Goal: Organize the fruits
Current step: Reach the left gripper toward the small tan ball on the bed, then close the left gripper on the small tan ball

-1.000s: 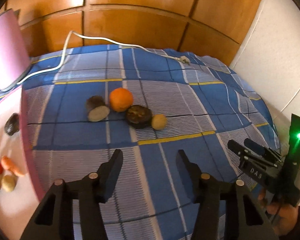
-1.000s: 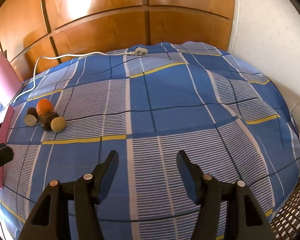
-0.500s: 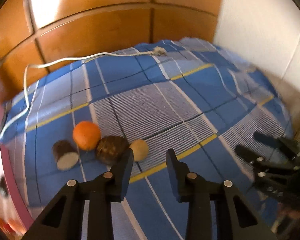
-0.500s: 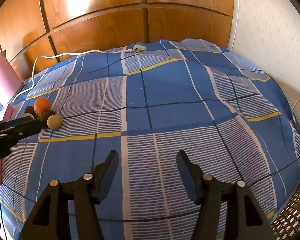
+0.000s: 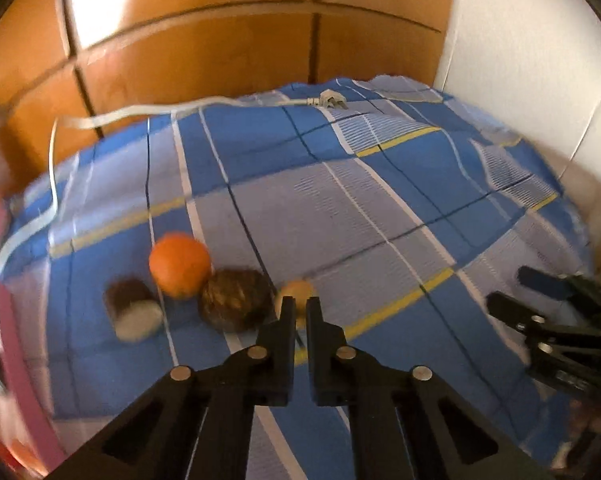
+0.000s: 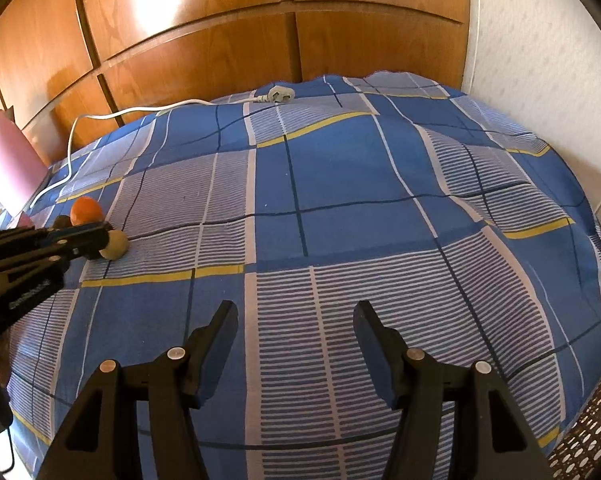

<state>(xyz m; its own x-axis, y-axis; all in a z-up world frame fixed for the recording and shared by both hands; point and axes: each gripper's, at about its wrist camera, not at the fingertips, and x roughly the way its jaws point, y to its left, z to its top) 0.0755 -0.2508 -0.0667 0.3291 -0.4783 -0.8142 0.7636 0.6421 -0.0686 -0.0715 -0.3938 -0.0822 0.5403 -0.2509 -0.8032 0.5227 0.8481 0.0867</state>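
Colours on the bed

Blue plaid sheet [image 6: 340, 184] with white and yellow stripes; at its 9 o'clock an orange [image 5: 179, 264], brown fruit [image 5: 236, 300], tan fruit [image 6: 116, 245]; white cord [image 6: 140, 111].

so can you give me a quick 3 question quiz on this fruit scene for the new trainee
1. Which fruit lies right at the tips of the left tongs? A) orange B) small tan fruit C) cut brown piece
2. True or false: the right tongs stand open with nothing between them, over the blue checked cover.
3. Fill in: the group on the cover counts ___ fruits.

Key: 1 B; 2 true; 3 four.
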